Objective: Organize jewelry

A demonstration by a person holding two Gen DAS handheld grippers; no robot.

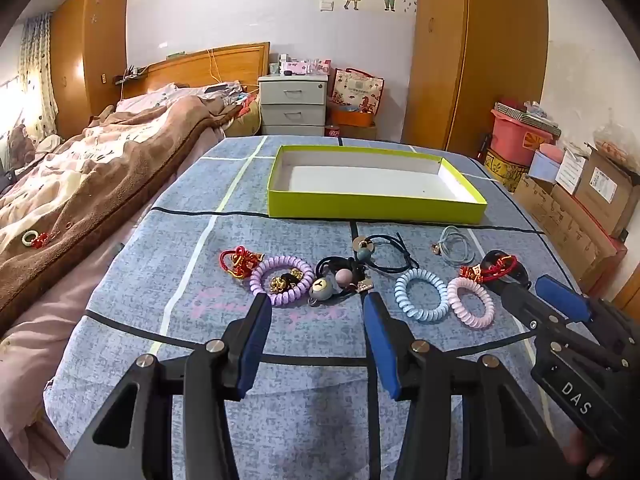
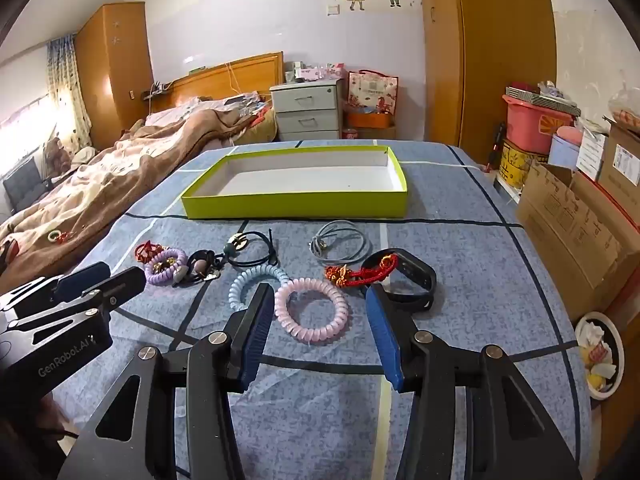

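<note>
two hand-held grippers, both spread wide, empty, tilted down over bench. right hand-held gripper (image 2: 320, 300): pink coil band (image 2: 312, 311) lies flat dead ahead, just past tips. left hand-held gripper (image 1: 316, 300) faces purple coil band (image 1: 282, 280). green box (image 2: 296, 204) beyond, empty.

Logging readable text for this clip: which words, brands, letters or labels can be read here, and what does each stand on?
"DAS": right gripper, on its body.
"GenRobot.AI": left gripper, on its body.
"Y": grey bear charm among the hair ties.
Too small or blurred: labels on the cardboard boxes, print on the gift bag.
Green box: no text.
</note>
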